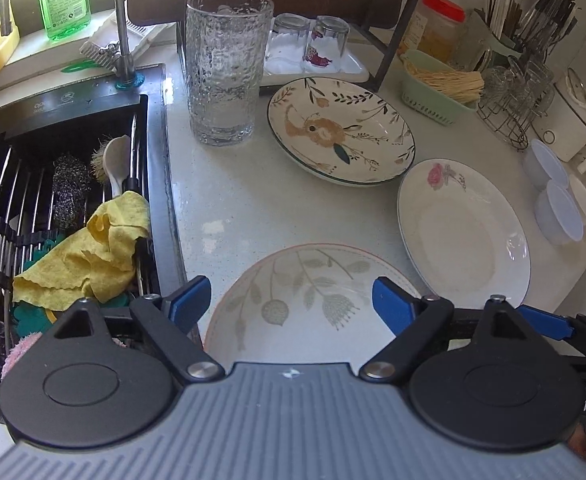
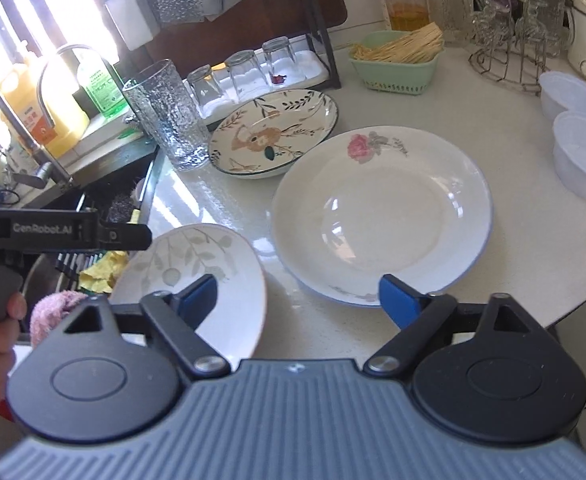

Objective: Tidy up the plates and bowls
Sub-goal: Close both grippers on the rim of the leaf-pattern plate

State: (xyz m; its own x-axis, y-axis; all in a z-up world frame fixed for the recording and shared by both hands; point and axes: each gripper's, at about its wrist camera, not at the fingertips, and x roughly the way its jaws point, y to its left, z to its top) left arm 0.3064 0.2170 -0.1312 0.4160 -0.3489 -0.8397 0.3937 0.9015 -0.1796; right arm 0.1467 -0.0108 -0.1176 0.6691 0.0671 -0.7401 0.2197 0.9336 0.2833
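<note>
Three plates lie on the pale counter. A leaf-pattern plate (image 1: 305, 300) is nearest, a white rose plate (image 1: 465, 232) is to its right, and a deep plate with an orange flower (image 1: 341, 130) is farther back. My left gripper (image 1: 289, 300) is open and empty, its jaws spread above the near part of the leaf plate. In the right wrist view the leaf plate (image 2: 229, 280) is at lower left, the rose plate (image 2: 381, 212) in the middle, the flower plate (image 2: 273, 136) behind. My right gripper (image 2: 297, 300) is open and empty, over the counter between the leaf and rose plates.
A tall textured glass (image 1: 225, 68) stands left of the flower plate. The sink (image 1: 73, 220) with a yellow cloth and scrubbers is at the left. Upturned glasses on a tray (image 1: 313, 48), a green basket (image 1: 437, 84), a wire glass rack and plastic bowls (image 1: 553, 196) line the back and right.
</note>
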